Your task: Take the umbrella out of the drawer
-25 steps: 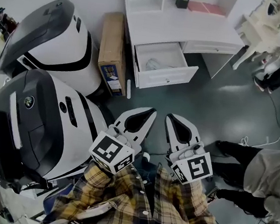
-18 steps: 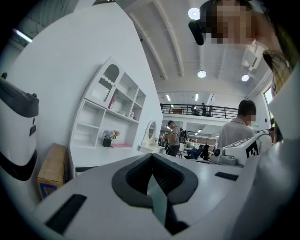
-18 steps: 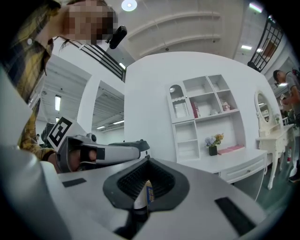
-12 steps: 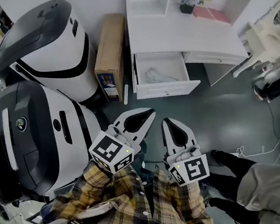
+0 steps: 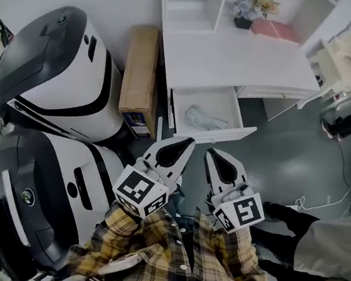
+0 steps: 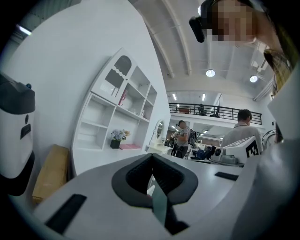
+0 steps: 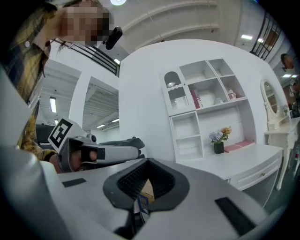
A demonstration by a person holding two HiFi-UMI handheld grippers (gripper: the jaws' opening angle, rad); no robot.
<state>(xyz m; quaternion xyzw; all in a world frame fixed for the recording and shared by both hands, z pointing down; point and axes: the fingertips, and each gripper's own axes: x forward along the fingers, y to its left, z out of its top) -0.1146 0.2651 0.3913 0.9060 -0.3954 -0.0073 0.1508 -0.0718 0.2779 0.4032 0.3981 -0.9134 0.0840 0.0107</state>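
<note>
Just ahead of the left gripper [image 5: 190, 141] and right gripper [image 5: 210, 152], both fingers [image 5: 159, 151] clenched on nothing, the umbrella [image 5: 206, 117] lies untouched in the open drawer [image 5: 217, 134] under the white surface [image 5: 235, 61]; reach, grasp and lift-out remain.

We note white desk [image 5: 235, 55], white drawer [image 5: 212, 119] in its front — umbrella [image 5: 204, 117] inside pale grey-white. Left of desk: brown cardboard box [image 5: 139, 69], white-and-black machines [image 5: 74, 87]. On desk: pink flat item [image 5: 275, 29]. Beside desk: dark grey floor [image 5: 287, 156] — nearer us, yellow plaid shirt [image 5: 168, 255].
</note>
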